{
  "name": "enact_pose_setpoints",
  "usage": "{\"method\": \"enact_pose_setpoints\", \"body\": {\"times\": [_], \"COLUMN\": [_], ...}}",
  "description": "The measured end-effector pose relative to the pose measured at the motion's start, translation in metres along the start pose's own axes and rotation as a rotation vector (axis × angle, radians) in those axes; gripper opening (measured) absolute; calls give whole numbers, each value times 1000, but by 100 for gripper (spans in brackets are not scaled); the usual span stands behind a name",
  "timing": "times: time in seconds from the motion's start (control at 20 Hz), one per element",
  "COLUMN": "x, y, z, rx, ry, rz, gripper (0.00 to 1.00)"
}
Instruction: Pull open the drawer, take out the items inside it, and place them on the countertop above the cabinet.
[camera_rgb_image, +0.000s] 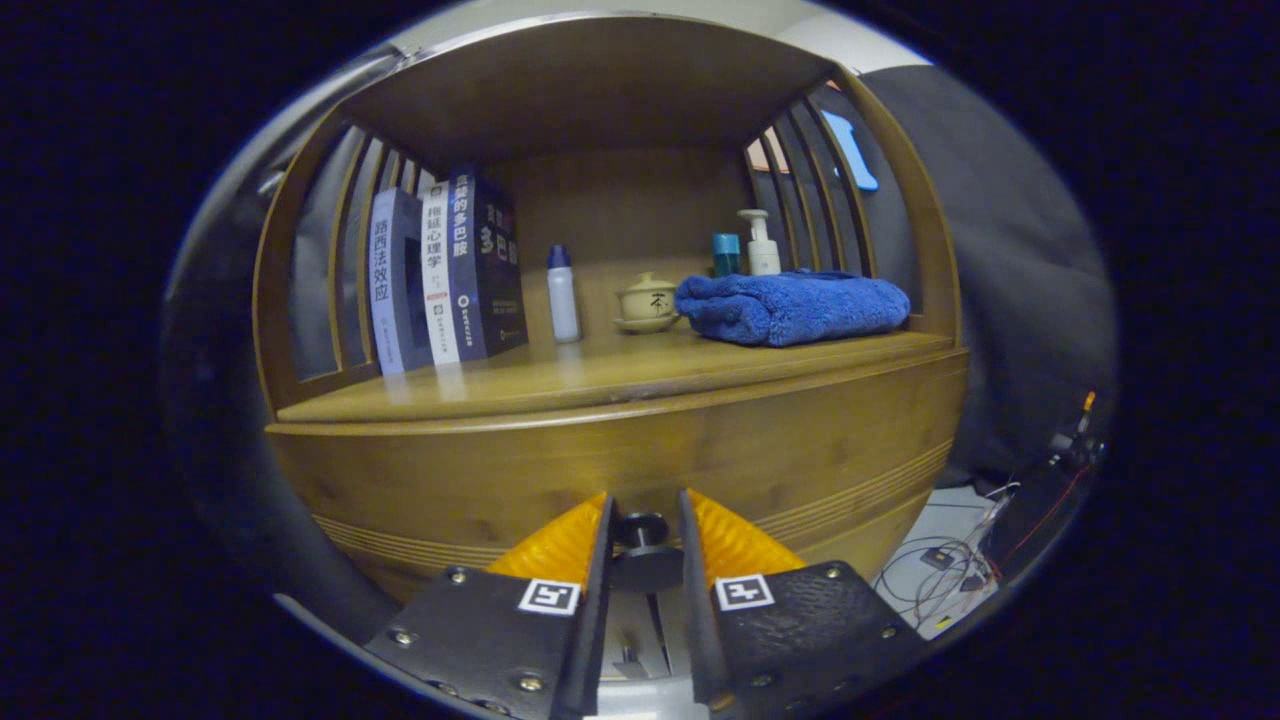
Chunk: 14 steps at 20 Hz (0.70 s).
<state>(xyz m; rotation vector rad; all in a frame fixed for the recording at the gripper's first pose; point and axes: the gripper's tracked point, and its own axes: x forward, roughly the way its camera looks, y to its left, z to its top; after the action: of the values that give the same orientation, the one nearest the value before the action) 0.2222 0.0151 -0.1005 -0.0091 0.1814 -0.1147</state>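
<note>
**Tongs at drawer knob**

While the tongs (645, 535) are held against the drawer front (620, 465), the dark knob (645, 530) is seen between the two fingers, narrowly parted; whether both press on it cannot be told. On the table (600, 375) above are seen books (445, 265), a white bottle (563, 295), a lidded cup (647, 303) and a blue towel (790, 308).

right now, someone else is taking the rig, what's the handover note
Gripper: fingers on either side of the drawer knob, nearly closed; contact with it can't be confirmed.
Drawer: front looks flush with the cabinet, so apparently not pulled out yet; contents hidden.
Countertop: holds books, a bottle, a tea cup and a blue towel, with bare wood at the front.
Left: pull the drawer open, lift items out, set them on the countertop.
</note>
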Motion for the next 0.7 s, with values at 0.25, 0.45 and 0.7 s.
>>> {"method": "enact_pose_setpoints", "body": {"times": [0.25,0.45,0.7], "x": [-1,0,2], "y": [-2,-2,-1], "z": [0,-3,-10], "rx": [-15,-9,-33], "ry": [-25,-10,22], "rz": [-16,20,38], "gripper": [41,42,45]}}
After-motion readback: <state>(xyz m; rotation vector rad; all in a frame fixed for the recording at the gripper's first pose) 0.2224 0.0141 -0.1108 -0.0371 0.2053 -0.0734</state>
